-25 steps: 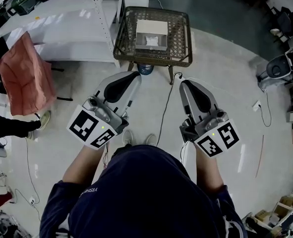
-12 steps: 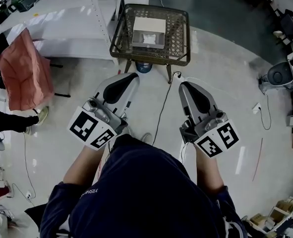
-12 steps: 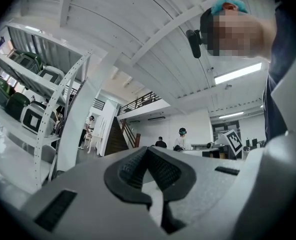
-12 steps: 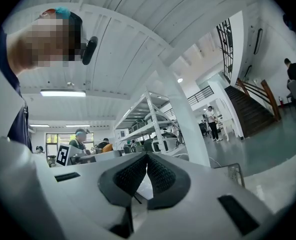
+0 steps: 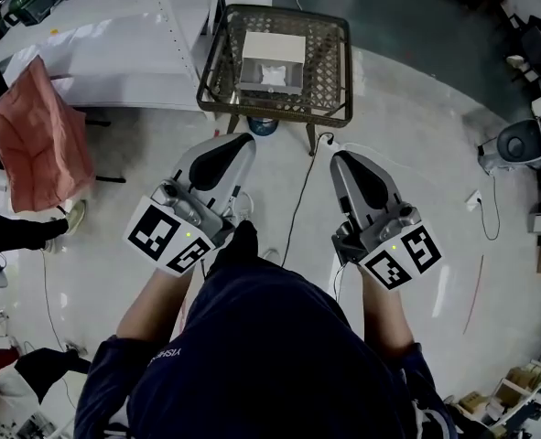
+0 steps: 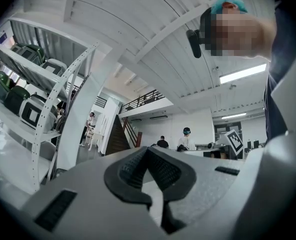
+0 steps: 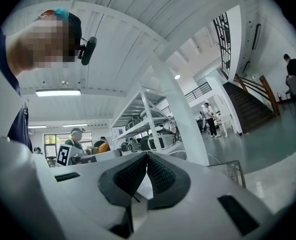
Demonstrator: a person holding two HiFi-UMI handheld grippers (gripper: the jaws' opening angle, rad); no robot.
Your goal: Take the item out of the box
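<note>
**Box Not Yet Reached, Both Grippers Shut**

The left gripper (image 5: 248,139) and right gripper (image 5: 338,156) were held near the body, jaws pressed together on nothing. The crumpled white item (image 5: 272,74) lay inside the open pale cardboard box (image 5: 275,44) on the brown wire-mesh table (image 5: 330,62), well apart from both. Were the jaws left unopened on arrival, the item could be pushed down or the light box shoved aside.

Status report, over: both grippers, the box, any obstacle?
Left gripper shut, empty; right gripper shut, empty. Box open on wire table, white item inside, untouched. No obstacle over box.
</note>
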